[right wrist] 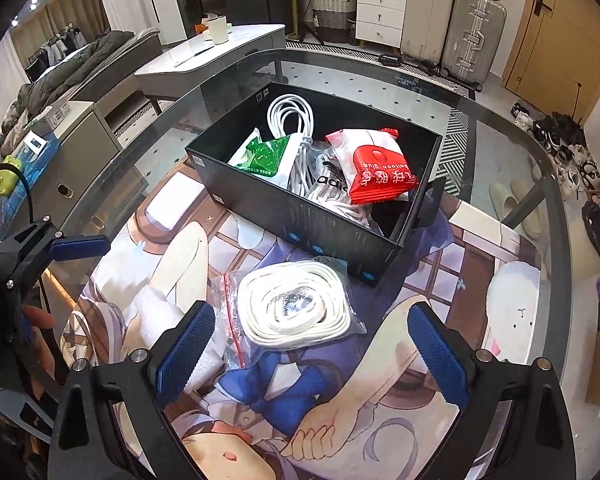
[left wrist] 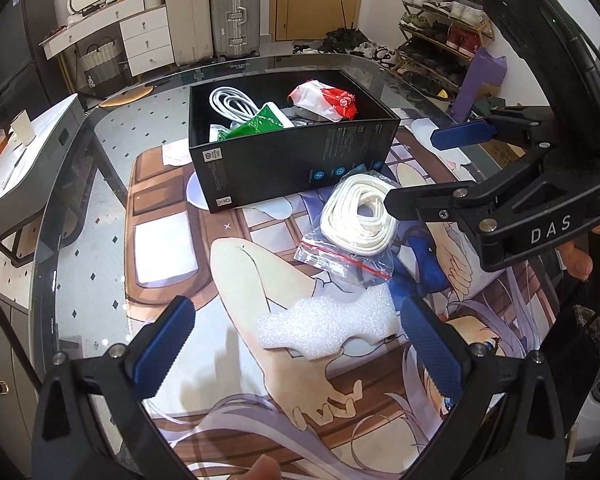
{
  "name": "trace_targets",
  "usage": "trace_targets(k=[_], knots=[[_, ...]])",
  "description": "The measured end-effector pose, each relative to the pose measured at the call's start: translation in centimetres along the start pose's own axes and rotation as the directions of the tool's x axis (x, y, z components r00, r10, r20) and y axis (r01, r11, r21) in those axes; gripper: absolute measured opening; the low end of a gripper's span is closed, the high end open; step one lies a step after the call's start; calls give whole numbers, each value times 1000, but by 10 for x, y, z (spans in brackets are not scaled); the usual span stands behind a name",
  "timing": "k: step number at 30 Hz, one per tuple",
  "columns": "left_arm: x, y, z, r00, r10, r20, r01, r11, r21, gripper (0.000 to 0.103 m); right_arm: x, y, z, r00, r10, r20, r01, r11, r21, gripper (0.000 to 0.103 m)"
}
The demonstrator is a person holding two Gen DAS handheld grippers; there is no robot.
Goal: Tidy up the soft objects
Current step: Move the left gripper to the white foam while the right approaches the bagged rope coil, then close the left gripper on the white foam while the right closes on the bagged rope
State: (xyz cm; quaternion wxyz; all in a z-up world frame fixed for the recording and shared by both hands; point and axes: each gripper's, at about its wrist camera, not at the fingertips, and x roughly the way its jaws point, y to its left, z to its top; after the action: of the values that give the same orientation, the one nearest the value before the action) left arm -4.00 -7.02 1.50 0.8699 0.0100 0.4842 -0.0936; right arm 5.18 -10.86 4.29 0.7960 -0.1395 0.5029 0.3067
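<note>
A black box (left wrist: 292, 160) stands on the printed mat and holds a coiled white cable (left wrist: 232, 102), a green packet (left wrist: 256, 124) and a red-and-white packet (left wrist: 328, 100). In front of it lies a clear zip bag of coiled white rope (left wrist: 356, 216). A white foam piece (left wrist: 324, 328) rests on the mat between the fingers of my left gripper (left wrist: 300, 344), which is open and not touching it. My right gripper (right wrist: 312, 344) is open just short of the rope bag (right wrist: 296, 304). The foam (right wrist: 156, 312) is partly hidden behind its left finger.
The printed mat (left wrist: 172, 248) covers a glass table whose curved edge (left wrist: 60, 184) runs along the left. A white side table (right wrist: 204, 56) stands beyond it. Suitcases (left wrist: 212, 12) and a shoe rack (left wrist: 440, 20) line the far wall. A person's fingers (left wrist: 580, 260) hold the right gripper.
</note>
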Motion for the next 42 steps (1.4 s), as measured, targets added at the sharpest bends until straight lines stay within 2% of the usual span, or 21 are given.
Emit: trace_targets(k=[30,42], knots=[[37,-4,-4,999,9,-46,-10,1000,-11,103,43,3,-6,999,0,-51,-4,998,-65,99],[44,0,-5,998,-40,-54,37,998,-41,103,67,11,1,996,22,-85,-27,997,-68,99]])
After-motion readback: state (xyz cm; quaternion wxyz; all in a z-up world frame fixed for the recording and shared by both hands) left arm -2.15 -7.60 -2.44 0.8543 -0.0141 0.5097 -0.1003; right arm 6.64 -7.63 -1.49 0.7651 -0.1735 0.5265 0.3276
